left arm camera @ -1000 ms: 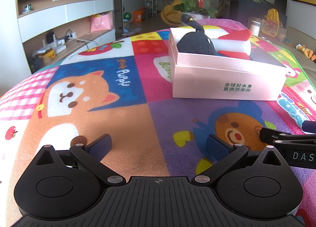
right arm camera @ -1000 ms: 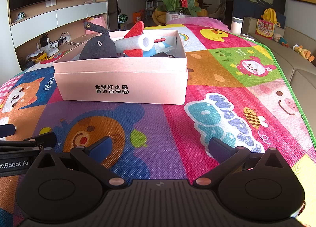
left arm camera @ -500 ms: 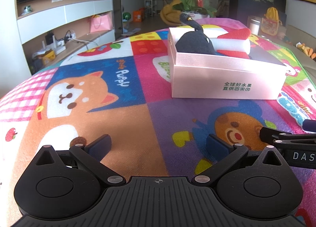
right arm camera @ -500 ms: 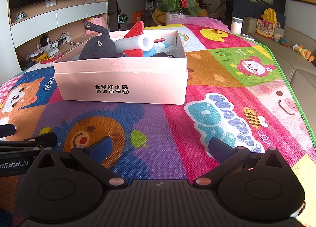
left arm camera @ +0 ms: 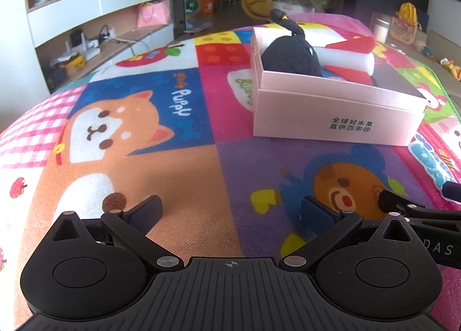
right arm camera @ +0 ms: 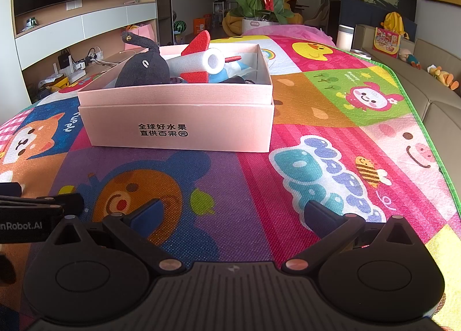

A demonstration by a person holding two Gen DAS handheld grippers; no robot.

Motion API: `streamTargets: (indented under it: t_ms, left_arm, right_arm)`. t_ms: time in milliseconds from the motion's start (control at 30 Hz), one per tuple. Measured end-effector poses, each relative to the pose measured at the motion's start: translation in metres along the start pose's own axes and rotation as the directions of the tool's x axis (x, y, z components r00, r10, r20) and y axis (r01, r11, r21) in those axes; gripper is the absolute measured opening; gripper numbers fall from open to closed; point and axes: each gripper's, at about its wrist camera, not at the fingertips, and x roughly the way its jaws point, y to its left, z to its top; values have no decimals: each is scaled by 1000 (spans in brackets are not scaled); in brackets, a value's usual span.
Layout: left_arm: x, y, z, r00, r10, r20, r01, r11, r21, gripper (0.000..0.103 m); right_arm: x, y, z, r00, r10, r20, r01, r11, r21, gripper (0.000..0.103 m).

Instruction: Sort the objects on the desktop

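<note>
A pink cardboard box stands on the cartoon play mat. It also shows in the left wrist view. Inside lie a dark plush toy, a white foam rocket with red fins and some smaller items, partly hidden. The plush and rocket also show in the left wrist view. My left gripper is open and empty, low over the mat, short of the box. My right gripper is open and empty beside it.
The right gripper's finger shows at the left wrist view's right edge; the left gripper's body shows at the right wrist view's left edge. A sofa runs along the mat's right side. A flower pot stands beyond the far end.
The left wrist view has shifted slightly; the box sits a little more to the right and tilted. The right gripper and the box contents have not moved.
</note>
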Motion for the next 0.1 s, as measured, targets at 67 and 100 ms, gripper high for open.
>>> streamTargets:
  t_ms: [67, 100]
  left_arm:
    - [-1, 0, -2, 1000, 3, 11, -3, 1000, 0, 103]
    - [-1, 0, -1, 1000, 2, 11, -2, 1000, 0, 103]
  right_arm:
    - [0, 0, 0, 1000, 0, 0, 0, 1000, 0, 103]
    - [0, 0, 0, 1000, 0, 0, 0, 1000, 0, 103]
